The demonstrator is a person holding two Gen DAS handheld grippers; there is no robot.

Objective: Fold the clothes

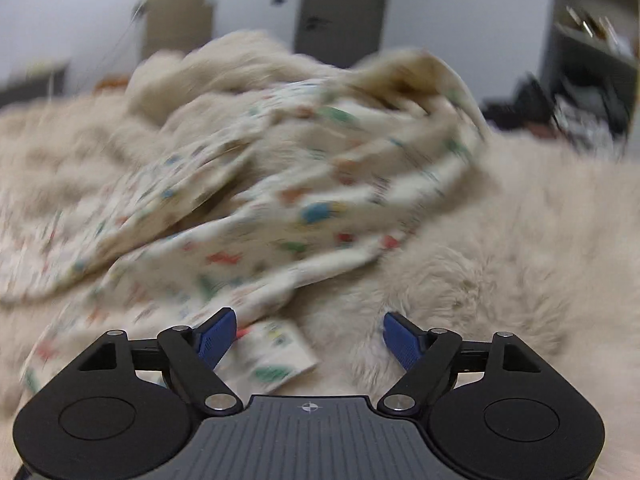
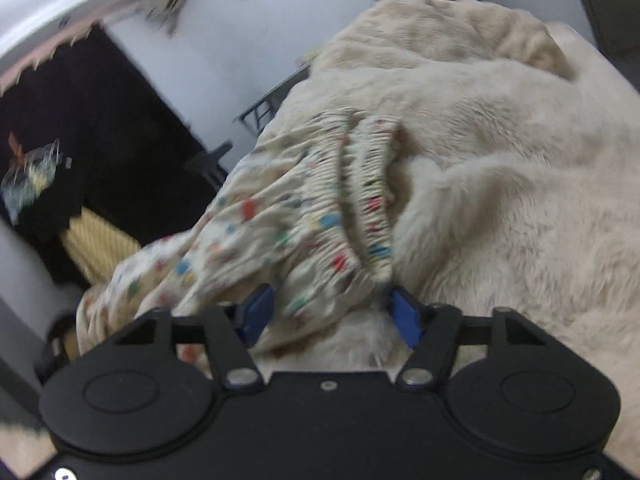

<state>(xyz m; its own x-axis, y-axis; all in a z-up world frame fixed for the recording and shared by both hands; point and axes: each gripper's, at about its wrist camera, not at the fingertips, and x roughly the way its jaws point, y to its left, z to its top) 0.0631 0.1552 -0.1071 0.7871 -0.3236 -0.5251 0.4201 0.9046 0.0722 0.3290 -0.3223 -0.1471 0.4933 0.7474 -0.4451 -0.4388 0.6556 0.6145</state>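
A cream garment with small coloured prints (image 1: 280, 200) lies crumpled on a fluffy cream blanket (image 1: 520, 240). My left gripper (image 1: 308, 336) is open, low over the blanket, with a corner of the garment lying between and under its blue fingers (image 1: 216, 336). In the right wrist view the same garment (image 2: 280, 232) shows its ribbed elastic waistband (image 2: 372, 200). My right gripper (image 2: 332, 312) is open, and the waistband end sits between its blue fingers (image 2: 406, 316). Both views are blurred.
The blanket (image 2: 520, 160) bunches into a ridge at the back. Beyond it stand a white wall, a grey door (image 1: 340, 8) and dark shelving (image 1: 592, 60). In the right wrist view a dark area (image 2: 80, 140) and a yellow woven item (image 2: 96, 244) lie to the left.
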